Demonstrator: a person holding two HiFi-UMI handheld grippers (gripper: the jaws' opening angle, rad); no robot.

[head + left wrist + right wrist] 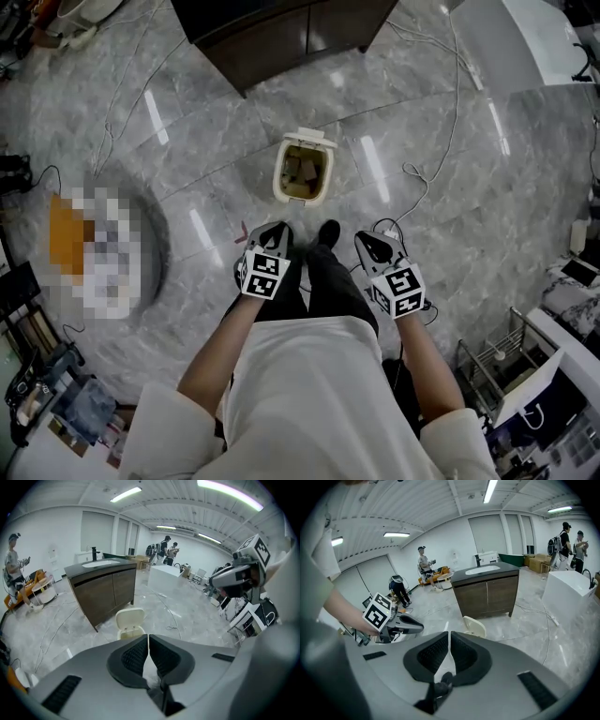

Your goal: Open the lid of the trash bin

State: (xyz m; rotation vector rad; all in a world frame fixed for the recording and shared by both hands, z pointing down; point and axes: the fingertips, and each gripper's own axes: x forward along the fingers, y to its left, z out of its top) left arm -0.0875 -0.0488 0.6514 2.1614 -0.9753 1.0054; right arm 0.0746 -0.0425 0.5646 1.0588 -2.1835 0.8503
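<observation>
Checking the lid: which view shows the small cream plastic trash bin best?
The head view: it looks down into the cream plastic trash bin, lid tipped back. The left gripper view shows mostly its raised lid above the shut jaws; the right gripper view shows an edge-on sliver.

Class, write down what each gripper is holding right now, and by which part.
Nothing is held. The left gripper and the right gripper each have their jaws together on nothing, well apart from the trash bin on the floor ahead.
</observation>
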